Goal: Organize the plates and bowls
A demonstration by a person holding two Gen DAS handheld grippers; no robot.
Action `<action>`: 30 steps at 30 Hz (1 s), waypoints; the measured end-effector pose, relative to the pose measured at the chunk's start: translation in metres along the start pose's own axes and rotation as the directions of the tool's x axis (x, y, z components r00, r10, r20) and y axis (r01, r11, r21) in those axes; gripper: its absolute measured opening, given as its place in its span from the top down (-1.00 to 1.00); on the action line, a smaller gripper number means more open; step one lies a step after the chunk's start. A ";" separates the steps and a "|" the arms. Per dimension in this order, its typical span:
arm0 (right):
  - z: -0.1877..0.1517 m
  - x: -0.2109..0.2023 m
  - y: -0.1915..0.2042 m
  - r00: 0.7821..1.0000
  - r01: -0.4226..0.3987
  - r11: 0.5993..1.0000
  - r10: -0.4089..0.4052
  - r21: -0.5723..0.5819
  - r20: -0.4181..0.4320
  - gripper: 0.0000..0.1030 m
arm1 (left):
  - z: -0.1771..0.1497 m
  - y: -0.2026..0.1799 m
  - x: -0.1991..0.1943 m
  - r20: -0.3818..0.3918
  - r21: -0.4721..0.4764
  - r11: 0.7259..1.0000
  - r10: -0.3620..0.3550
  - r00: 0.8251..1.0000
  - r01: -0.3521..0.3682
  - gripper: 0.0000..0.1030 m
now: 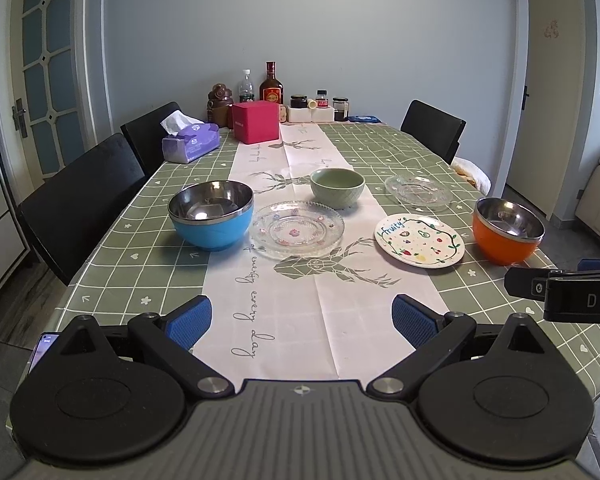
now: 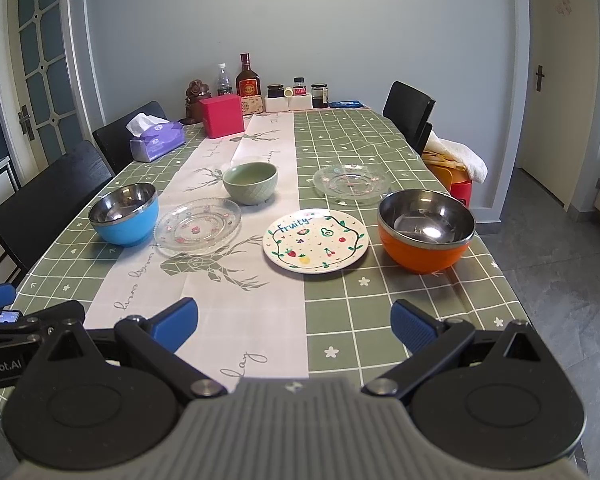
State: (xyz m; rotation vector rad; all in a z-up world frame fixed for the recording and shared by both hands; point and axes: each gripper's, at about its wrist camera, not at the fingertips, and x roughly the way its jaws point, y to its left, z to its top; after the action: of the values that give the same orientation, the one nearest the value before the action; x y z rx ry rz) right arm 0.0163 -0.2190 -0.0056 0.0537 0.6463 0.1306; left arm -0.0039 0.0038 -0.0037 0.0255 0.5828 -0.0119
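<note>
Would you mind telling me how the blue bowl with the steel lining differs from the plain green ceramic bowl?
The blue steel-lined bowl has a shiny, reflective metal inside; the pale green ceramic bowl is matte green inside and out. The blue bowl stands on the green checked part of the cloth, nearer the left chairs; the green bowl stands farther back on the white runner. The blue bowl looks wider. Both are upright, empty and untouched.

1. Polished steel inside blue bowl (image 1: 211,214) and orange bowl (image 2: 425,229); smooth coloured plastic-looking shells.
2. Clear, pressed, glossy glass: flowered plate (image 1: 297,229), far plate (image 2: 351,181).
3. Glazed ceramic: green bowl (image 2: 250,181), fruit plate (image 2: 315,240).
4. Smooth, creased, faintly sheeny tablecloth (image 2: 380,304).
5. Ribbed blue rubbery pads (image 1: 414,320), matt black arms.
</note>
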 end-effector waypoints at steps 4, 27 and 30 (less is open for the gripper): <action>0.000 0.000 0.000 1.000 -0.006 1.000 0.006 -0.005 -0.003 -0.95 | -0.003 -0.001 -0.001 0.000 0.000 1.000 0.003 1.000 -0.003 -1.00; -0.009 0.000 -0.006 0.994 -0.021 1.000 0.019 0.015 0.112 -0.95 | 0.005 0.012 -0.002 0.050 -0.097 0.988 -0.112 0.992 0.116 -0.90; -0.010 0.002 -0.004 0.991 -0.006 1.000 0.010 -0.027 0.136 -0.94 | 0.006 0.015 0.003 0.051 -0.104 0.985 -0.132 0.990 0.137 -0.58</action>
State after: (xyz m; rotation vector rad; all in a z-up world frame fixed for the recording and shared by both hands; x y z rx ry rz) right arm 0.0128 -0.2223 -0.0150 0.0397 0.5079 0.1418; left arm 0.0019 0.0185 -0.0003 -0.1188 0.5397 -0.1121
